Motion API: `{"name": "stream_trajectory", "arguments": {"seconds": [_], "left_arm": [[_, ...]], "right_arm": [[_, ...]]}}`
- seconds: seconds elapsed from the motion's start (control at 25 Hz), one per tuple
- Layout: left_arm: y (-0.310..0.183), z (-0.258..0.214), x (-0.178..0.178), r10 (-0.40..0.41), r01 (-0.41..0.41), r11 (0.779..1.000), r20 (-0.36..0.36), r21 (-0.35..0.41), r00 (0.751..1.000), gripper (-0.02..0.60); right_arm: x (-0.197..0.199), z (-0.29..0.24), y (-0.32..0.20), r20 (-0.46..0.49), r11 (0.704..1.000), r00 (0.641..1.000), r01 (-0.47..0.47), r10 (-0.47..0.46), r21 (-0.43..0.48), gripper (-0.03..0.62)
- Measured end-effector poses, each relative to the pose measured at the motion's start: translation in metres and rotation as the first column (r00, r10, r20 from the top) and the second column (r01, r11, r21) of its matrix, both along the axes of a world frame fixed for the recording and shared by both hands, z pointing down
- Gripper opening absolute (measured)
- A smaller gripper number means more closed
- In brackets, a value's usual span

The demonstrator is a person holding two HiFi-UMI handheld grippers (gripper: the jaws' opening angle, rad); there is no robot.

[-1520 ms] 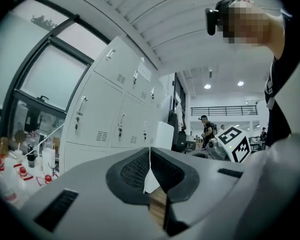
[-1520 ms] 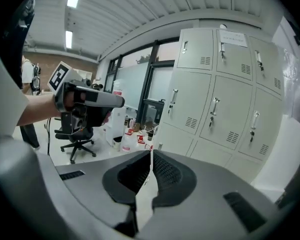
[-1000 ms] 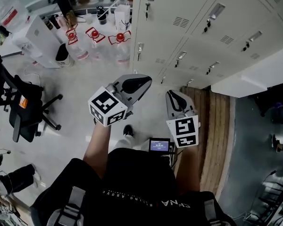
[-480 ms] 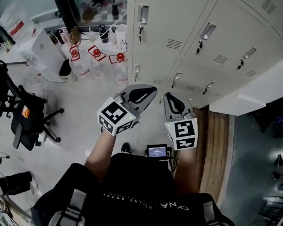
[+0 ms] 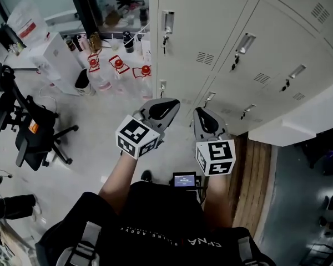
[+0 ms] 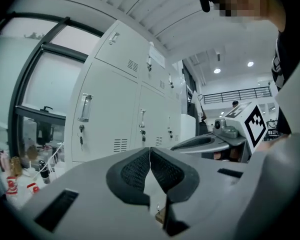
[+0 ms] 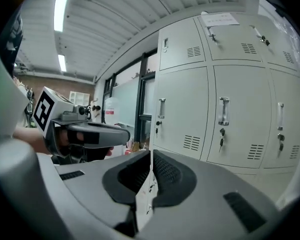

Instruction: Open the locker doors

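Two tools, left gripper and right gripper, near the closed locker doors; both jaw pairs pressed together, empty.

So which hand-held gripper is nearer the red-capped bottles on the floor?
Left. The left hand-held gripper is held just right of the bottles. The right hand-held gripper is farther right again, on the side of the lockers.

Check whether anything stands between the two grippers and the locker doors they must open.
Nothing visible does. The left gripper and right gripper, both shut and empty, point at the locker doors across open air. The red-capped bottles stand on the floor off to the left, outside that path.
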State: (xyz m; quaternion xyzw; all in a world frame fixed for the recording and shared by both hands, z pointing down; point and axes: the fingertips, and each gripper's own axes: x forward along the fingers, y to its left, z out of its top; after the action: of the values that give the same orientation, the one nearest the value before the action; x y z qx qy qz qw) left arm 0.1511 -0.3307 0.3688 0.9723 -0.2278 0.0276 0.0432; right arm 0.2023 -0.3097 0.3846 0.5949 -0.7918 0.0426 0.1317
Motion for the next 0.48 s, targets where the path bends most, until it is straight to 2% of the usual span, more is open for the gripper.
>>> {"name": "stream_trajectory", "arguments": {"seconds": [0.16,0.32,0.48], "left_arm": [[-0.012,0.002,0.008,-0.074,0.074,0.997,0.020,0.000,0.997,0.021],[-0.029,0.000,0.019,-0.106,0.104,0.994,0.088,0.031,0.990,0.023],[-0.062,-0.005,0.010,-0.179,0.175,0.983,0.091,0.048,0.980,0.027]], "right_arm": [[0.010,0.000,-0.003,0.000,0.999,0.999,0.046,-0.046,0.001,0.040],[0.024,0.000,-0.014,0.035,0.997,0.997,0.071,-0.071,-0.001,0.041],[0.026,-0.008,-0.038,0.060,0.997,0.995,0.075,-0.075,-0.002,0.040]]}}
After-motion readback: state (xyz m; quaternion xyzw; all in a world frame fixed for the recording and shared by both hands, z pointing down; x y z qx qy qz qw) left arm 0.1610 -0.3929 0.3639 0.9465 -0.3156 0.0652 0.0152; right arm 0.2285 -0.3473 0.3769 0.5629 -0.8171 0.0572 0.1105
